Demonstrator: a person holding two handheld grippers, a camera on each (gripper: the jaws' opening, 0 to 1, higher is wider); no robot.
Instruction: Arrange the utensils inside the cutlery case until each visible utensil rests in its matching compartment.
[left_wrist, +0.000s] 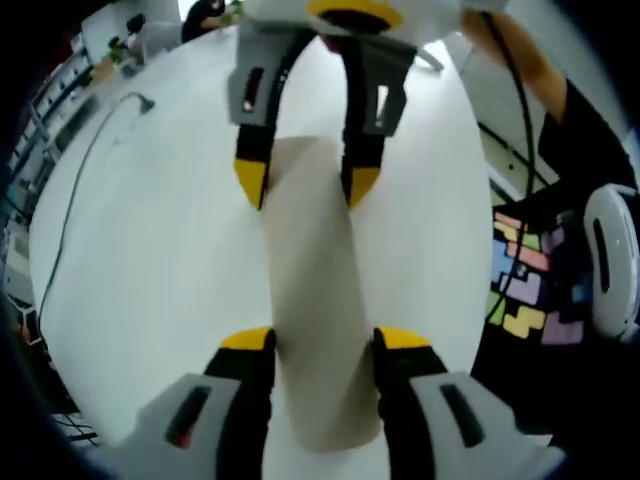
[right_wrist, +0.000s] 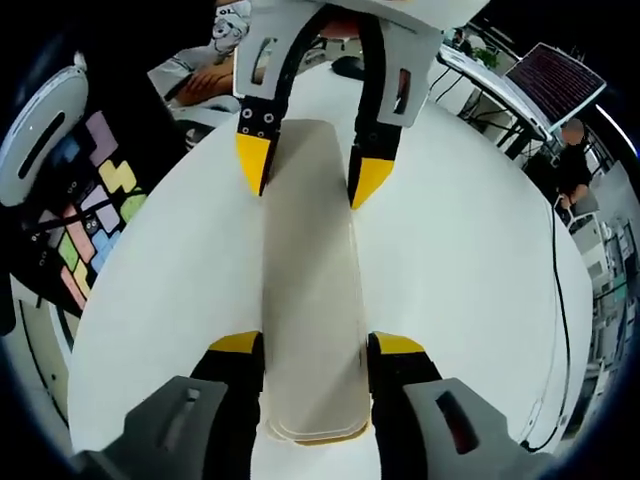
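Observation:
A long beige cutlery case (left_wrist: 315, 300) (right_wrist: 310, 280) lies closed on the round white table (left_wrist: 170, 260) (right_wrist: 470, 270); no utensils show. My left gripper (left_wrist: 322, 340) straddles one end of the case, with its yellow-tipped jaws flush against both long sides. My right gripper (right_wrist: 317, 345) holds the opposite end the same way. Each gripper faces the other across the case: the right gripper (left_wrist: 305, 185) shows at the top of the left gripper view, the left gripper (right_wrist: 312, 170) at the top of the right gripper view.
A black cable (left_wrist: 90, 170) (right_wrist: 560, 290) curves along the table's far side. A person in a dark shirt with coloured block shapes (left_wrist: 525, 290) (right_wrist: 95, 210) stands close at the table edge. Desks, a laptop (right_wrist: 555, 75) and a seated person (right_wrist: 573, 160) lie beyond.

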